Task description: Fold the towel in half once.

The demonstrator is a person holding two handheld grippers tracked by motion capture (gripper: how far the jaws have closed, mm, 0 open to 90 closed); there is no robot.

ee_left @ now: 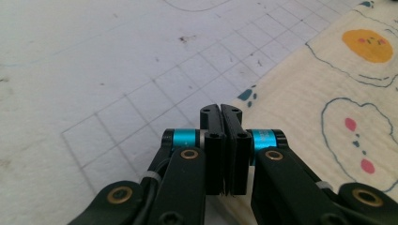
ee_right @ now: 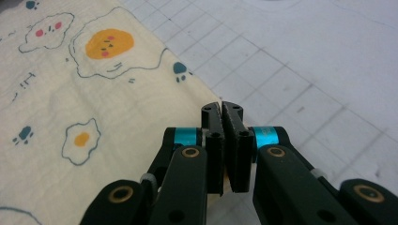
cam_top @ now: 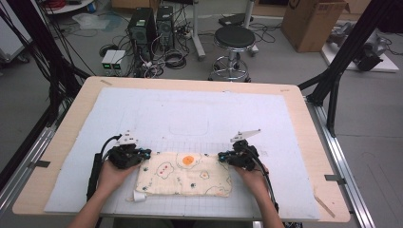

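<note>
I have one cloth lying flat on the white mat at the near edge of the table, folded into a rectangle, printed with fried eggs and paw marks. My two grippers sit at its far corners: the left gripper at the far-left corner, the right gripper at the far-right one. In the left gripper view the jaws of the left gripper are pressed together right at the cloth's edge, and in the right gripper view the right gripper looks the same, jaws together over the border of the cloth. I cannot tell whether either pair actually has fabric pinched between it or is simply closed beside it. That is my main worry: if I lift and only one side has caught, the cloth will swing and unfold from the other corner. If a jaw has caught only the top layer, I judge the fold would peel open. Pulling the hands apart unevenly could also drag the cloth askew on the mat. A small white tag sticks out at the near-left corner. Count: one cloth, one mat, two grippers, one tag.
</note>
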